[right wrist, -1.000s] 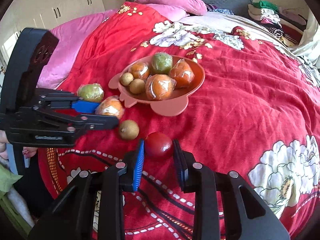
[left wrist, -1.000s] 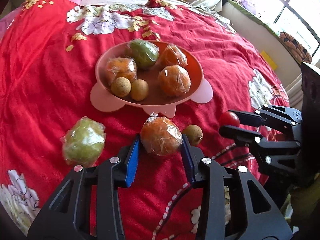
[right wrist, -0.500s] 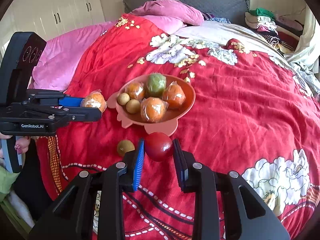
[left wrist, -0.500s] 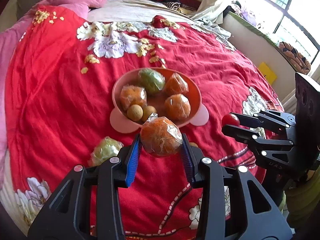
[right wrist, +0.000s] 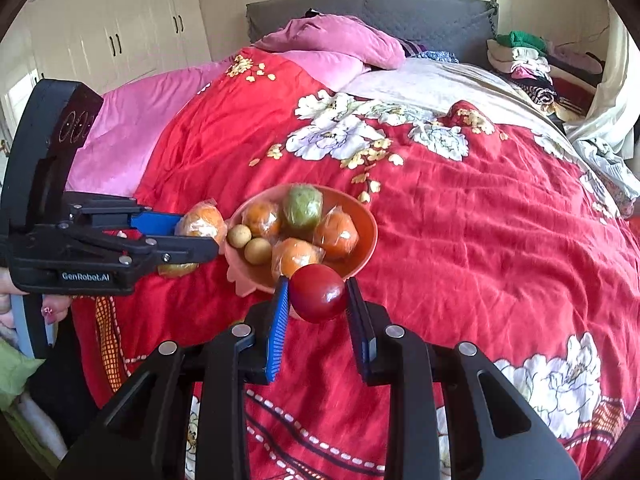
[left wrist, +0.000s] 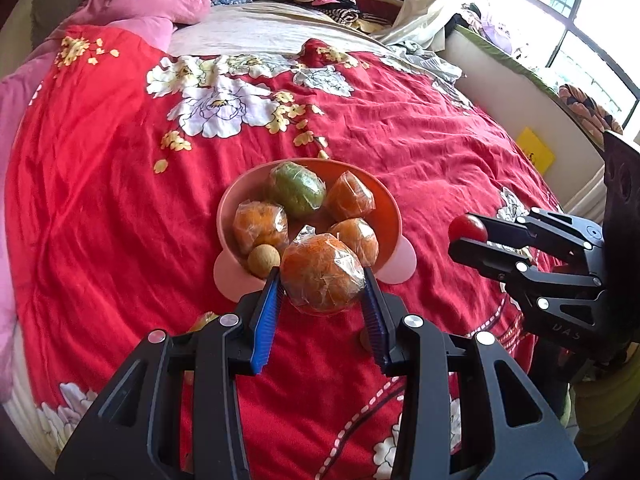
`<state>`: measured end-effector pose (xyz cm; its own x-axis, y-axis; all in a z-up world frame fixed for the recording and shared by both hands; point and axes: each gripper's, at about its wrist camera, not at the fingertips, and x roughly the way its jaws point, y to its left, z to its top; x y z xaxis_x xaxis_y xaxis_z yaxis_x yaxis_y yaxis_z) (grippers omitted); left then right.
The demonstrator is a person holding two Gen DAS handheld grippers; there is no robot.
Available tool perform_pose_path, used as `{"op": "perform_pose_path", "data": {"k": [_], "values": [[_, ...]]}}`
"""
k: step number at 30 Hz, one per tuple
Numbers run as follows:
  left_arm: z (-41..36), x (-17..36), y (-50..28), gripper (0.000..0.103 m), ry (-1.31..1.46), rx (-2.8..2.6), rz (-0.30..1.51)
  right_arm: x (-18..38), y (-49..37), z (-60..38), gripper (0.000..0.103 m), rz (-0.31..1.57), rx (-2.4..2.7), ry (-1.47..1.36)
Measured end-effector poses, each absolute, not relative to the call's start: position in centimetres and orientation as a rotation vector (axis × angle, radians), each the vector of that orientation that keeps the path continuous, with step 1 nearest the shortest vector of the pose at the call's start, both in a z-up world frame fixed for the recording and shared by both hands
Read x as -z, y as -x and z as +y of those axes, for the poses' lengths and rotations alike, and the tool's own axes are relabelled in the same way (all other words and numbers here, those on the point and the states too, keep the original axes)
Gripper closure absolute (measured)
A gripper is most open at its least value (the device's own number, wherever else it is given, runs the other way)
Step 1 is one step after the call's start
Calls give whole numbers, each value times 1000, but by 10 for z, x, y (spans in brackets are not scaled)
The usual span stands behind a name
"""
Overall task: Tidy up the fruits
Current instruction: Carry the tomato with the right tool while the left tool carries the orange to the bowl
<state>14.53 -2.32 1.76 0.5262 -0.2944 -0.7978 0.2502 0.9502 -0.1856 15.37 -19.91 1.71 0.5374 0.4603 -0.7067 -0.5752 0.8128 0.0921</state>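
Note:
My left gripper (left wrist: pixel 322 280) is shut on a plastic-wrapped orange (left wrist: pixel 322 278) and holds it in the air just short of the pink bowl's (left wrist: pixel 228 204) near rim. My right gripper (right wrist: pixel 316 294) is shut on a red tomato (right wrist: pixel 318 292), lifted in front of the bowl (right wrist: pixel 368 236). The bowl holds three wrapped oranges, a wrapped green fruit (left wrist: pixel 298 190) and small brown round fruits (left wrist: pixel 263 260). In the right wrist view the left gripper (right wrist: pixel 200 236) with its orange (right wrist: pixel 202 222) hangs left of the bowl. In the left wrist view the right gripper (left wrist: pixel 466 236) with the tomato (left wrist: pixel 468 228) is to the right.
The bowl sits on a red flowered bedspread (left wrist: pixel 100 200). A wrapped green fruit (left wrist: pixel 202 318) and a small brown fruit (left wrist: pixel 364 340) lie on the spread, mostly hidden behind my left fingers. Pink pillows (right wrist: pixel 340 40), folded clothes (right wrist: pixel 520 56) and a window ledge (left wrist: pixel 520 92) surround the bed.
Both grippers have lifted their fruits off the bedspread and risen. The wrapped orange and the tomato now hang in the air near the bowl's front.

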Motion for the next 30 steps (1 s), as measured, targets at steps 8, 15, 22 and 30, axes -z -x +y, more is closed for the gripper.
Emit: {"op": "perform_pose_path", "data": {"k": [8, 15, 22, 30], "values": [[-31, -14, -153, 72, 37, 338, 974, -20, -164, -197, 76, 783, -619, 162], [-35, -8, -158, 72, 24, 341, 985, -22, -173, -193, 76, 776, -620, 166], [-37, 0, -163, 72, 24, 346, 1001, -20, -181, -189, 76, 778, -619, 170], [-36, 7, -169, 72, 28, 347, 1013, -15, -192, -183, 76, 786, -619, 170]]}}
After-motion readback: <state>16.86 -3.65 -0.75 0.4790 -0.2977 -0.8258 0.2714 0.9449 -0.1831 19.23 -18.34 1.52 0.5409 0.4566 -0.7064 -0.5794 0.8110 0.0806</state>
